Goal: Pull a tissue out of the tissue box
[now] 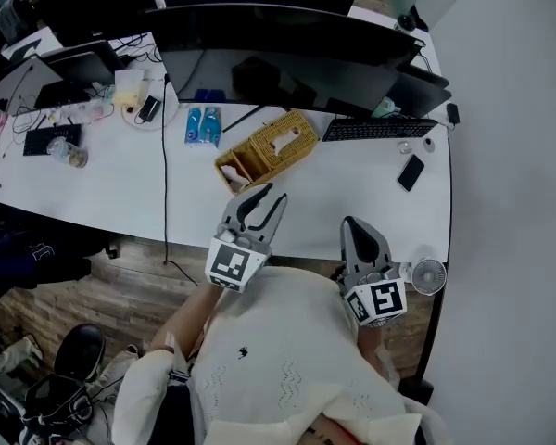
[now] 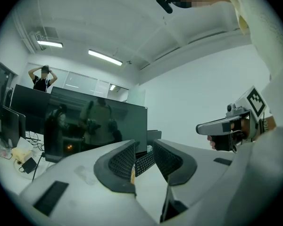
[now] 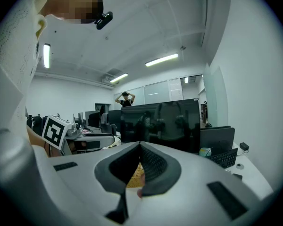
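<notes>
I see the yellow woven wicker tissue box (image 1: 259,158) on the long white desk (image 1: 352,188), with a white tissue (image 1: 284,139) poking from its top slot. Dark monitors (image 1: 287,35) stand behind the box, and a black keyboard (image 1: 378,129) lies to its right. My left gripper (image 1: 272,193), just before the box, has its jaws apart and empty. My right gripper (image 1: 350,222), further right, has its jaws together.

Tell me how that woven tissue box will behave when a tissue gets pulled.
The tissue box looks woven and hollow, so probably light; it may slide or lift off the smooth desk when tugged. The tissue poking from its slot is likely floppy and tears easily.
</notes>
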A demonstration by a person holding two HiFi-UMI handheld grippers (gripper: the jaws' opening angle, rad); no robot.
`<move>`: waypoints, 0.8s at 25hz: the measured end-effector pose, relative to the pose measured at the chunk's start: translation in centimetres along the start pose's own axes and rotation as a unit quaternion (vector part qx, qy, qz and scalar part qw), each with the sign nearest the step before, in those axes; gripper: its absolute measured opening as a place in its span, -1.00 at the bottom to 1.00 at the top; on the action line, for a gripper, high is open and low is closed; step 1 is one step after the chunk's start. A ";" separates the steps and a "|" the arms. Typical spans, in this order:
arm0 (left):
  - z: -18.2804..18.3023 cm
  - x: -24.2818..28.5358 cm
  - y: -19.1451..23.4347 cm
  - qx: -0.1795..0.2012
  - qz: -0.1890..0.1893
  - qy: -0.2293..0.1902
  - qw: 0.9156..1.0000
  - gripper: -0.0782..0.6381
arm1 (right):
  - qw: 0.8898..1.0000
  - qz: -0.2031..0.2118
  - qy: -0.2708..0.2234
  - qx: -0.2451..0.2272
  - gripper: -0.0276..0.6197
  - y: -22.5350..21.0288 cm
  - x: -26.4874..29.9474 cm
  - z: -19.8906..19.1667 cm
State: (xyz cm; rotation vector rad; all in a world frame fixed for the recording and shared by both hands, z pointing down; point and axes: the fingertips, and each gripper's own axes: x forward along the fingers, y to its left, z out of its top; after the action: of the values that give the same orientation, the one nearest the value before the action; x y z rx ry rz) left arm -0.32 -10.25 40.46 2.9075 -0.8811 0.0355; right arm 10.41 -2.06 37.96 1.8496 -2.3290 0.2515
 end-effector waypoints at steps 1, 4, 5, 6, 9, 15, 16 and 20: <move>-0.2 0.3 0.5 -0.002 0.000 0.003 1.000 -0.46 | 1.000 -0.001 0.002 -0.001 -0.91 -0.1 0.5 0.0; -1.1 1.1 1.7 -0.007 -0.002 0.014 1.000 -0.46 | 1.000 -0.005 0.008 -0.002 -0.91 0.0 1.6 -0.1; -1.4 1.3 2.1 -0.009 -0.003 0.018 1.000 -0.46 | 1.000 -0.005 0.010 -0.001 -0.91 0.0 1.9 0.0; -1.7 1.6 2.5 -0.010 -0.003 0.022 1.000 -0.46 | 1.000 -0.006 0.012 -0.001 -0.91 0.1 2.2 0.0; -2.7 2.4 3.5 -0.013 -0.001 0.033 0.999 -0.46 | 1.000 -0.010 0.020 0.002 -0.91 0.1 2.9 -0.4; -5.5 4.2 5.0 -0.014 0.004 0.063 0.998 -0.46 | 0.999 -0.020 0.041 0.007 -0.91 -0.3 3.6 -1.2; -6.0 4.5 5.3 -0.015 0.005 0.069 0.998 -0.46 | 0.999 -0.023 0.043 0.009 -0.91 -0.4 3.6 -1.3; -7.9 6.3 6.4 -0.019 0.011 0.092 0.996 -0.46 | 0.998 -0.032 0.053 0.014 -0.91 -1.1 4.0 -1.5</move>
State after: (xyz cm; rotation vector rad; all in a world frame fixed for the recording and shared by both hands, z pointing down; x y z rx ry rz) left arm 1.39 -18.16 49.26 2.8042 -0.8713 0.2813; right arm 10.64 -5.79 40.33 1.8718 -2.2036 0.3667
